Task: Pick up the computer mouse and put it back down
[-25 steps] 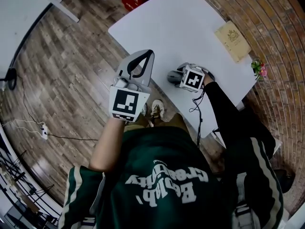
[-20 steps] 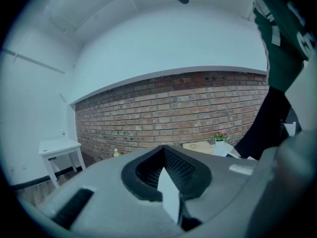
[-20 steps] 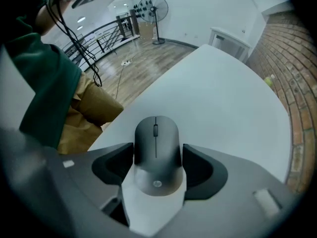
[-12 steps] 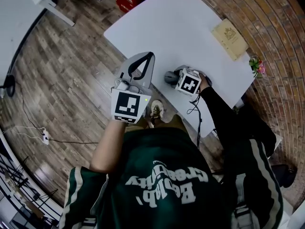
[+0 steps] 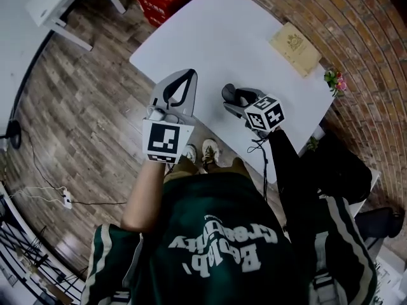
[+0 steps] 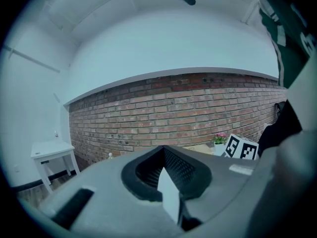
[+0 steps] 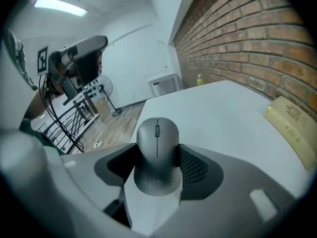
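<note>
Risen since a second ago, the right gripper [image 5: 239,102] has rolled and lifted off the table [image 5: 210,37] near its front edge, its jaws having just closed to pinch the computer mouse [image 7: 157,155], which appears clear of the tabletop. The left gripper [image 5: 189,75], jaws pressed together and empty, hangs by that edge. The pick-up looks done; next, the mouse needs lowering flat and the jaws spreading.

We see soft, even indoor light in the head view: the white rectangular tabletop [image 5: 210,37] is bright without glare, and shadows are faint. Straight lines bow toward the edges of all three views, and both gripper views fade to black at their corners. A long ceiling strip lamp [image 7: 59,5] glows in the right gripper view, where the smooth grey computer mouse [image 7: 157,148] is sharp and the nearest foreground blurs. The left gripper view carries a cool bluish cast.
</note>
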Demonstrator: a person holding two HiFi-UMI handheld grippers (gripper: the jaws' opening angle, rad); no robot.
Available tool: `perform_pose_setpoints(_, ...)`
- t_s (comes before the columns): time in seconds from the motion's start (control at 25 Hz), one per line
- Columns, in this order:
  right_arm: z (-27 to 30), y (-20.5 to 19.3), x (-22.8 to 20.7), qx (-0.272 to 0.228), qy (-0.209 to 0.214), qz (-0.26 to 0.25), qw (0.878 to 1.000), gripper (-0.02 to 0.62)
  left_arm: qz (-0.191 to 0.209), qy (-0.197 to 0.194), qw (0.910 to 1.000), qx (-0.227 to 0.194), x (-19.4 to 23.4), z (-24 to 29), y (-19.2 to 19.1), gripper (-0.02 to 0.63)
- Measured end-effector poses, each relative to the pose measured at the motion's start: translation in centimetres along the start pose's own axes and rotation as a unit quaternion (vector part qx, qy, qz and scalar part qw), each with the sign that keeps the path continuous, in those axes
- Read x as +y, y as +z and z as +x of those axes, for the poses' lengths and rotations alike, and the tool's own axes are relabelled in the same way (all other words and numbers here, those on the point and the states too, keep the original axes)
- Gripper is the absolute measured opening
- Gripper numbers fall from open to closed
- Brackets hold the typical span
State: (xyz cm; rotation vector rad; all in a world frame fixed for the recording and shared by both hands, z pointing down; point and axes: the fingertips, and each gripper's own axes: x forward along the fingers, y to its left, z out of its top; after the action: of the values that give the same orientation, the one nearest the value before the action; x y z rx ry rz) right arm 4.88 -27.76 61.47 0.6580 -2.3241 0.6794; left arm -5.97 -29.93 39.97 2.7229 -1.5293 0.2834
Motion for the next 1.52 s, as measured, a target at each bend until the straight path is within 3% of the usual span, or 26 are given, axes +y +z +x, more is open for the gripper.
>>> perform_pose_setpoints(0.28,-3.5,5.7,1.3,-0.112,-0.040,0.010,0.993,0.287,0.005,-0.002,0.9999,-0.012,0.2,1.0,1.6,0.007)
perform_pose_setpoints(0.56,-9.0,11.9,1.5,-0.224,-0.092,0.010,0.970,0.287,0.014,-0.008,0.9994,-0.032,0.4,1.7,4.0,0.006)
perform_pose_setpoints(1.08,-17.8,19.3,3.8,-0.354,-0.161,-0.056,0.919,0.287,0.025,0.013,0.9977,-0.062,0.9,2.0,8.3,0.006)
perform_pose_setpoints(1.52,-23.6,22.9,5.5,-0.426,-0.192,-0.084,0.880,0.287,0.057,0.019,0.9938,-0.093,0.5,0.8,12.4,0.006)
